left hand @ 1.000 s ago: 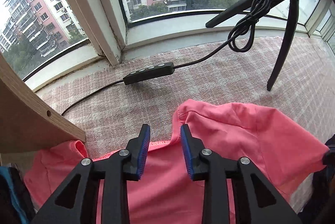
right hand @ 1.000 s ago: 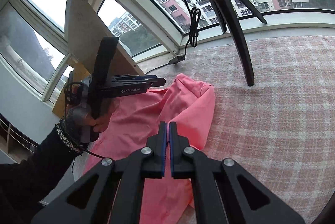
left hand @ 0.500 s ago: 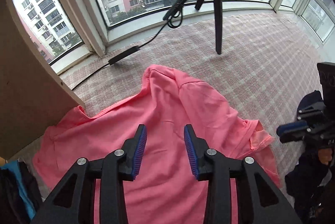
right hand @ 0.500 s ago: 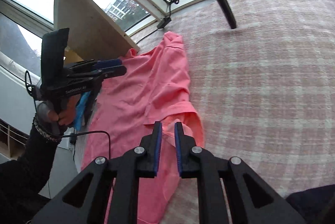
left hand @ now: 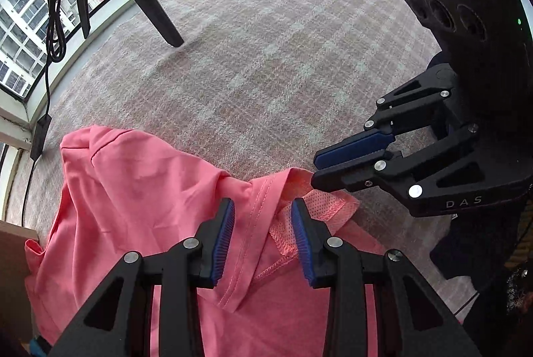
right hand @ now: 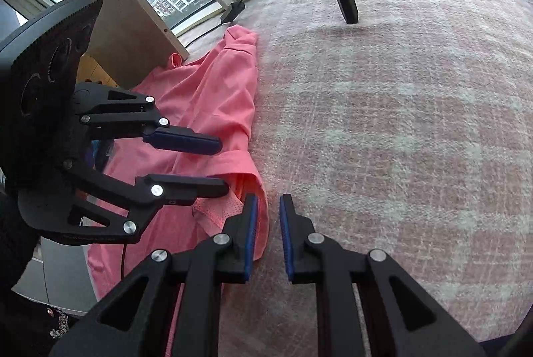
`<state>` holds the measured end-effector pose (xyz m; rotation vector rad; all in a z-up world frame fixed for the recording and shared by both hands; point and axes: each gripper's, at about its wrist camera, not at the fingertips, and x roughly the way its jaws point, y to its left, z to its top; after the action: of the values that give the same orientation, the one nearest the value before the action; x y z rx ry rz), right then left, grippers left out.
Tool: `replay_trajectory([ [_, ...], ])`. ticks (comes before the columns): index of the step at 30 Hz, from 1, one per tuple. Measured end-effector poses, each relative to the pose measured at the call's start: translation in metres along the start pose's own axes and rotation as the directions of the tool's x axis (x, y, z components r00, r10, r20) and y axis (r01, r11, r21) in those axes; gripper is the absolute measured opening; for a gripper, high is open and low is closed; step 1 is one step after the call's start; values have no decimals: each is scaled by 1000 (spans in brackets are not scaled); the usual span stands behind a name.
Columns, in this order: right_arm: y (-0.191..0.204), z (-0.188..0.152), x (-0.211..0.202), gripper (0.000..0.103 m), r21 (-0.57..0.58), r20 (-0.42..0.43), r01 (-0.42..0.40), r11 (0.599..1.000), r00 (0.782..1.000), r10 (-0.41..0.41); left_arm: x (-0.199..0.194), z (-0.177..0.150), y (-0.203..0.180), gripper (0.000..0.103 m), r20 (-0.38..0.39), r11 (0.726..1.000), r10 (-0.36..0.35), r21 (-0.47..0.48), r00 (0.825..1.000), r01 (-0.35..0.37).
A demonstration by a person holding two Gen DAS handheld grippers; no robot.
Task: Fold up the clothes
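A pink shirt (left hand: 140, 190) lies crumpled on the checked blanket (left hand: 283, 57); in the right wrist view the shirt (right hand: 213, 97) runs from the wooden board down to the near edge. My left gripper (left hand: 262, 207) points down over its sleeve (left hand: 319, 207). Its jaws are closing with a fold of the sleeve hem between them, and the pads stand apart from the cloth. My right gripper (right hand: 268, 200) is slightly open at the sleeve's outer edge with only blanket showing in its gap. In the left wrist view the right gripper (left hand: 314, 171) has its tips at the sleeve's corner.
A black tripod leg (left hand: 150, 7) stands on the blanket beyond the shirt, with a cable and its inline controller (left hand: 40, 137) by the window sill. A wooden board (right hand: 126, 23) leans at the shirt's far end. Bare blanket stretches to the right.
My left gripper has swung from the shirt's collar end across to the sleeve, and its jaws have narrowed. My right gripper has sunk to the sleeve edge and gone from shut to slightly open.
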<state>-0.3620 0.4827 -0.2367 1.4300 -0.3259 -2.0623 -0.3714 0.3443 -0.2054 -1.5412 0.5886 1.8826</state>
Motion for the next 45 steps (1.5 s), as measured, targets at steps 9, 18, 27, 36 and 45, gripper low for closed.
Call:
replay_trajectory([
  [9, 25, 29, 21, 16, -130, -47, -3, 992, 999, -4, -54, -32, 26, 34, 117, 990, 2, -141, 993, 15],
  [18, 34, 35, 17, 2, -145, -12, -15, 989, 1000, 14, -30, -157, 97, 32, -31, 895, 59, -440, 998, -67],
  [27, -78, 37, -53, 6, 352, 202, -51, 934, 979, -23, -28, -164, 89, 41, -11, 909, 76, -410, 997, -74],
  [36, -4, 47, -5, 33, -139, 14, 61, 988, 998, -59, -29, -158, 86, 46, -16, 919, 61, -388, 998, -62],
  [45, -26, 46, -21, 2, 6, 146, 14, 1000, 989, -15, -30, -154, 80, 49, -17, 928, 72, -366, 997, -73],
])
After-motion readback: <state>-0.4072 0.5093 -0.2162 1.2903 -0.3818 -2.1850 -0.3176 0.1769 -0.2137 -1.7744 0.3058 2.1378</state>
